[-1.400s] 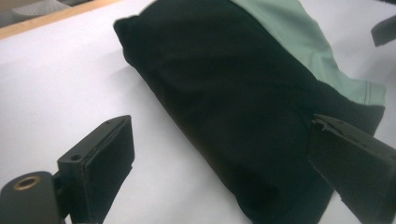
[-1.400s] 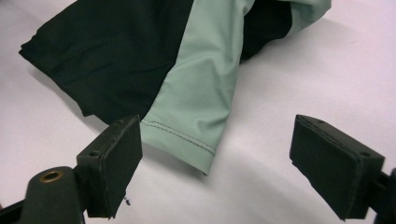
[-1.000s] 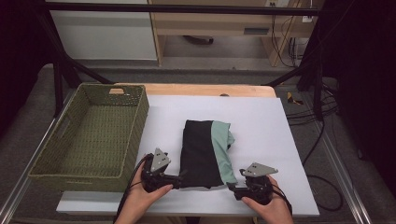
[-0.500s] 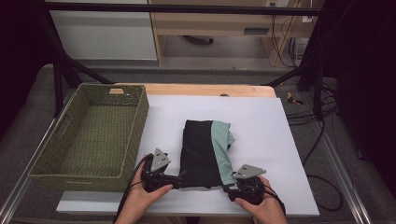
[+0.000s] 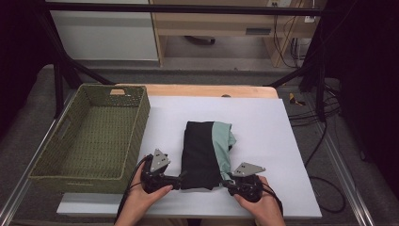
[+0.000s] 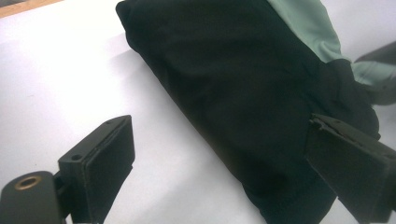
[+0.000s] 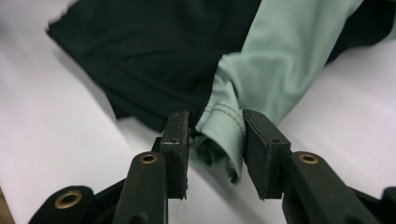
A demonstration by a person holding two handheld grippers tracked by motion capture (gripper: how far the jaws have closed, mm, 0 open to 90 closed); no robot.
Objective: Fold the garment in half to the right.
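Observation:
A folded garment (image 5: pixel 202 150), black with a mint-green panel (image 5: pixel 222 143), lies on the white board (image 5: pixel 263 117). My left gripper (image 5: pixel 179 181) rests at its near left corner and is open. In the left gripper view the black cloth (image 6: pixel 243 93) lies between the wide-set jaws of the left gripper (image 6: pixel 217 135). My right gripper (image 5: pixel 225 182) is at the near right corner. In the right gripper view the jaws of the right gripper (image 7: pixel 215 121) flank the mint hem (image 7: pixel 224 119). They have just been closing, and the hem still looks unsqueezed.
A green woven basket (image 5: pixel 141 117) stands at the left, its wall close to my left hand. The board's front edge runs just under both hands. Dark frame legs and cables stand beyond the table at the back and right.
My right gripper has slid left to the garment's near right corner, and its jaws have narrowed around the mint hem. The left gripper has stayed put.

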